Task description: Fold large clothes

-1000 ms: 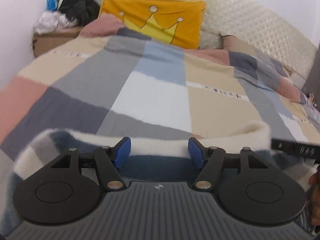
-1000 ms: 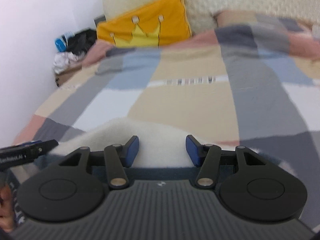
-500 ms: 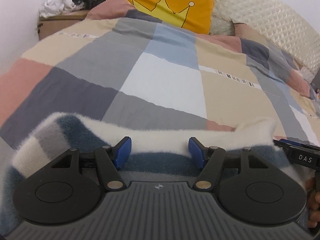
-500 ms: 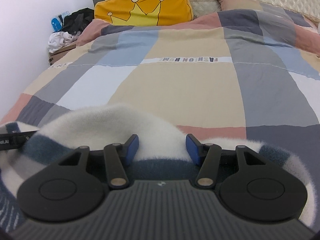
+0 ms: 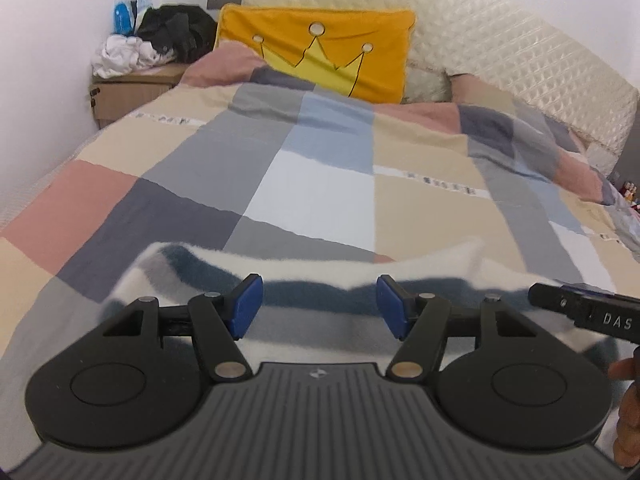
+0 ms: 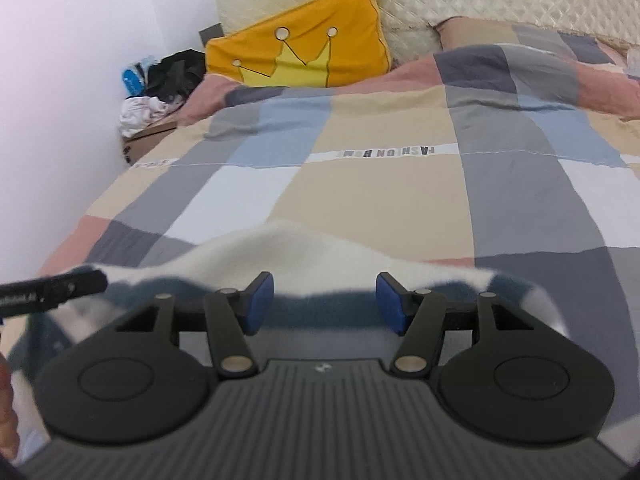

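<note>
The fleecy garment [image 5: 320,276] is draped at the near end of the bed [image 5: 320,184], under both grippers. The left gripper [image 5: 320,306] and right gripper [image 6: 324,302] are held wide, pads clear of the fabric, the right having just opened further. Nothing is gripped, so the fold may slump. Ahead, much bare quilt is left; the pillow [image 5: 320,56] lies well apart.

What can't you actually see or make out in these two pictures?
- Left wrist view: the sweater runs under the left gripper, whose body hides its near part.
- Right wrist view: the right gripper hides the sweater the same way.
- Left wrist view: print on the quilt is blurred.
- Both: whether the pads pinch cloth.
</note>
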Motion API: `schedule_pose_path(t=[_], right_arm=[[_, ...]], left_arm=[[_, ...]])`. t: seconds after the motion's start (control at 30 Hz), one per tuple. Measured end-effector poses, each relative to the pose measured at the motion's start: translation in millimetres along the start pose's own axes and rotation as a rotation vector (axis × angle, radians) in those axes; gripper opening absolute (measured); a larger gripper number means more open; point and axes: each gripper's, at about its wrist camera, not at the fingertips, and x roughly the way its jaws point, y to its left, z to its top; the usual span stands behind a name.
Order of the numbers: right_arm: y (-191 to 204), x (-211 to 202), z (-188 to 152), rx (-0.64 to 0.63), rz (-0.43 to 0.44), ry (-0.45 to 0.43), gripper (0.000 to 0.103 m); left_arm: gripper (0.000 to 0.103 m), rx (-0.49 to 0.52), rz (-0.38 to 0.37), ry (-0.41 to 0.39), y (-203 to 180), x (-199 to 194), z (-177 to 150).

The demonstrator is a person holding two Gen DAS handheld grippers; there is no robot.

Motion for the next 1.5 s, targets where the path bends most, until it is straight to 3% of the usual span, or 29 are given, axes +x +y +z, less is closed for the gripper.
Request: schedule_pose_path(t=[0.23,0.53,0.6,0.7,0.83,0.93,1.23,1.37,1.43,1.47,1.5], right_arm=[[8.5,-54.0,-19.8,-0.008,0.045,-0.025,0.059],[18.3,-99.6,-60.8,0.066,0.142,-0.01,0.06],[21.2,-99.9,-65.2,0.101,0.172,-0.002,0.06],[23.4,-91.8,-71.3,0.193,0.224,0.03,0.06],[30.8,-81.0,-81.1,0.279,0.257,0.079,0.06],[37.2,-83.0,-94.0,0.325,0.287,0.102,0.062],[46.1,-57.6,-114.3,0.468,0.354,0.192,0.062],[44.9,-44.5,-124.0,0.54,0.372,0.234,0.062],[45.8,-39.7,-127.6,0.559,0.393,0.25,0.064],[46.0,-37.6,-128.3,0.565,0.4,0.254,0.069],[45.9,-35.6,-129.5,0.58,0.407,0.253,0.085]], left_arm=[[0.069,-0.024,-0.026,-0.018,-15.0,-61.4,-32.2],[0.071,-0.222,-0.069,0.026,0.8,-96.1,-103.1],[0.082,-0.29,-0.082,0.043,8.1,-95.1,-112.9],[0.082,-0.41,-0.138,0.092,25.6,-84.9,-121.6],[0.086,-0.706,-0.262,0.19,61.0,-65.5,-144.9],[0.086,-0.862,-0.266,0.236,77.9,-53.8,-163.0],[0.085,-1.121,-0.306,0.159,101.6,-42.8,-179.1],[0.084,-1.172,-0.284,0.113,108.6,-37.4,-180.2],[0.077,-1.198,-0.24,0.078,112.3,-37.0,-180.9],[0.072,-1.215,-0.221,0.06,116.0,-36.8,-182.6],[0.067,-1.221,-0.212,0.05,119.0,-34.4,-182.7]])
